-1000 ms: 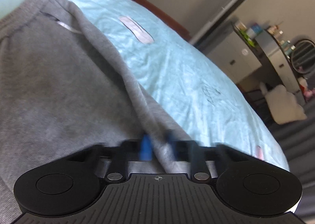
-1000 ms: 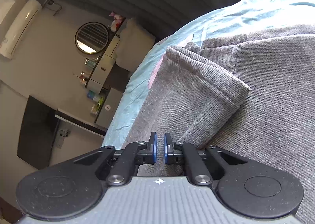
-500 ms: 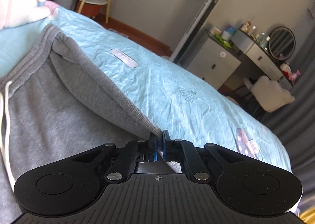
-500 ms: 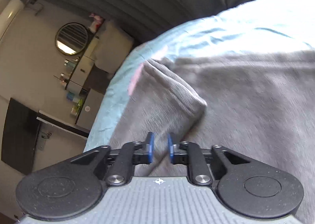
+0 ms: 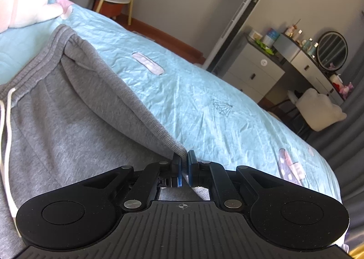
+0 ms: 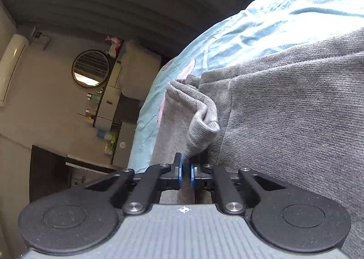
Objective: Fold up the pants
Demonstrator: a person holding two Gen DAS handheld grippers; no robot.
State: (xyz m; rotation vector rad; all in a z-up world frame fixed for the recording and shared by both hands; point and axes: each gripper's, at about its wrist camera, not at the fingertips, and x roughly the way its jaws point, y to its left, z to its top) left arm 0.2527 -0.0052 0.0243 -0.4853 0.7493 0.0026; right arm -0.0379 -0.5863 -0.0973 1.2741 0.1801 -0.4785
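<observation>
Tongs first: I have the left gripper (image 5: 184, 169) clenched on a ribbed edge of the grey pants (image 5: 68, 122), lifted off the blue bedsheet (image 5: 204, 104). The right gripper (image 6: 186, 173) pinches a bunched cuff (image 6: 202, 127) of the same pants. The pants lie spread on the bed, waistband (image 5: 45, 59) and white drawstring (image 5: 8, 127) at far left. I judge this the first fold, one leg over the other. Next, both held ends must travel across together, kept level. The lower layers and far hem are hidden.

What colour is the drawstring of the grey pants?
White; the drawstring shows best in the left wrist view.
</observation>
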